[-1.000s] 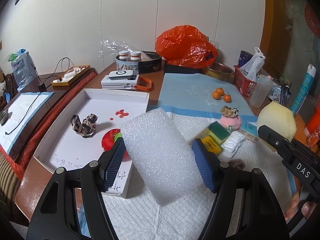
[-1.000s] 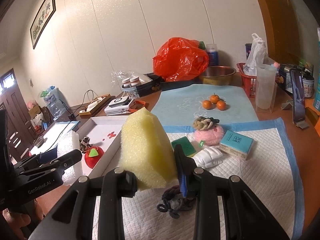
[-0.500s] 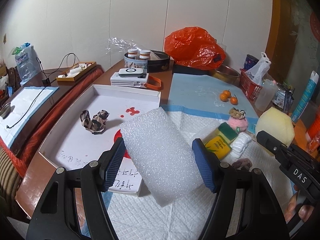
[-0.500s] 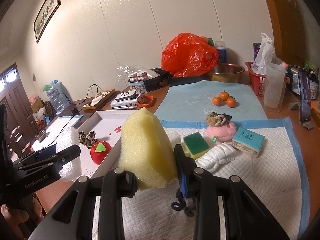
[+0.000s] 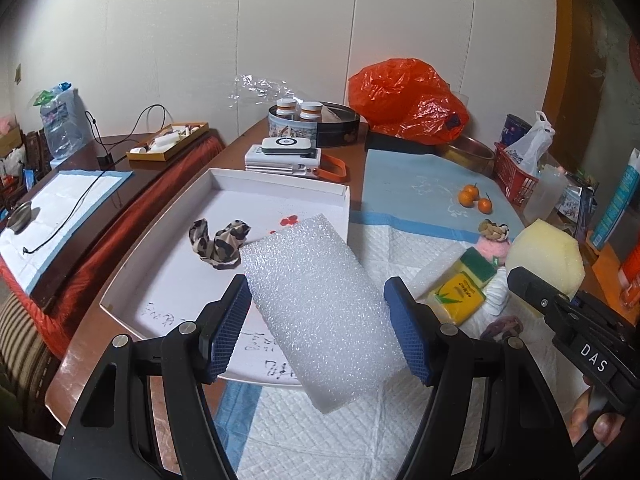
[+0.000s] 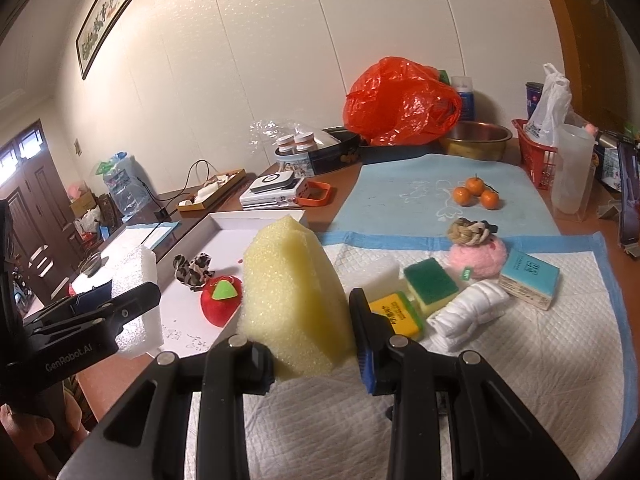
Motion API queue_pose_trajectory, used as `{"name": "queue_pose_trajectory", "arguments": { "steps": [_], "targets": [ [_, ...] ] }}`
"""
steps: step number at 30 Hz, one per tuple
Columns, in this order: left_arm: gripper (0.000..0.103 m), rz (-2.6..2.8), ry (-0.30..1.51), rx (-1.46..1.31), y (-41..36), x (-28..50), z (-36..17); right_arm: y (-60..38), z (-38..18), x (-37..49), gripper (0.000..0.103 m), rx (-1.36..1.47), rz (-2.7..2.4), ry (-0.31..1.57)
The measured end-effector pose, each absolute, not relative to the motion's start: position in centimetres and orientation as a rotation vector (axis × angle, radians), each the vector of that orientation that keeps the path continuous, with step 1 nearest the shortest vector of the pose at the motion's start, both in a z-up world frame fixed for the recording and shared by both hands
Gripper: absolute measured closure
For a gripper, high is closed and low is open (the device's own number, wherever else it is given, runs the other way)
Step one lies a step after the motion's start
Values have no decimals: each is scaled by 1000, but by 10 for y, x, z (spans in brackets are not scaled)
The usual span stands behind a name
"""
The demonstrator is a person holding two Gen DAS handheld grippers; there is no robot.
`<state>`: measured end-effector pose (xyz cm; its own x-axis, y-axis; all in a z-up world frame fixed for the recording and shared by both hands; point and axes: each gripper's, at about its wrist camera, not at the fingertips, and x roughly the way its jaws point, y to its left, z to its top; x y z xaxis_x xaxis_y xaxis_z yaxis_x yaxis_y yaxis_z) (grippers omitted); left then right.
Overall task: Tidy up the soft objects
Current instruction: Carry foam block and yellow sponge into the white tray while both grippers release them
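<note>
My left gripper (image 5: pixel 318 296) is shut on a white foam block (image 5: pixel 320 312), which hangs tilted over the near right corner of the white tray (image 5: pixel 280 188). A leopard-print cloth (image 5: pixel 220 240) lies in the tray. A red apple plush (image 6: pixel 222 300) also lies there, hidden behind the foam in the left wrist view. My right gripper (image 6: pixel 308 340) is shut on a yellow sponge (image 6: pixel 292 288) above the quilted pad (image 6: pixel 520 360), just right of the tray. On the pad lie a green-topped sponge (image 6: pixel 430 284), a pink fluffy ball (image 6: pixel 478 258) and a white rolled cloth (image 6: pixel 468 316).
A teal box (image 6: pixel 528 276) and a dark hair tie (image 5: pixel 506 326) also lie on the pad. Further back are three oranges (image 6: pixel 476 192), an orange bag (image 6: pixel 400 100), a metal bowl (image 6: pixel 476 140), a plastic jug (image 6: pixel 572 168) and stacked devices (image 5: pixel 284 156).
Both grippers have shifted left toward the tray, each still holding its piece. The foam block now hangs over the tray's near right corner and covers the apple plush in the left wrist view.
</note>
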<state>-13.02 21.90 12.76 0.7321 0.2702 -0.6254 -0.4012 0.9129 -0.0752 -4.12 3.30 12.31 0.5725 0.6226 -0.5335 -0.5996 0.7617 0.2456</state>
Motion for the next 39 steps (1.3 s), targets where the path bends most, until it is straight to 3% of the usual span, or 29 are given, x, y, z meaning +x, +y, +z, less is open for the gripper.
{"name": "queue_pose_trajectory", "arguments": {
  "steps": [9,22,35,36,37,38,39],
  "targets": [
    [34,388,650,-234,245,-138,126,54,124,-45,71,27,730,638],
    [33,507,682,-304,350,-133,124,132,131,-36,71,-23,850,711],
    [31,471,770,-318,373,-124,87,236,106,0,71,-81,867,798],
    [29,474,771,-324,375,-125,85,242,103,2,68,-86,865,800],
    [25,478,766,-332,378,-126,84,247,100,4,51,-91,867,809],
    [13,482,760,-340,380,-128,82,253,96,5,34,-94,870,824],
    [3,489,750,-346,382,-130,82,257,93,6,4,-94,870,836]
  ]
}}
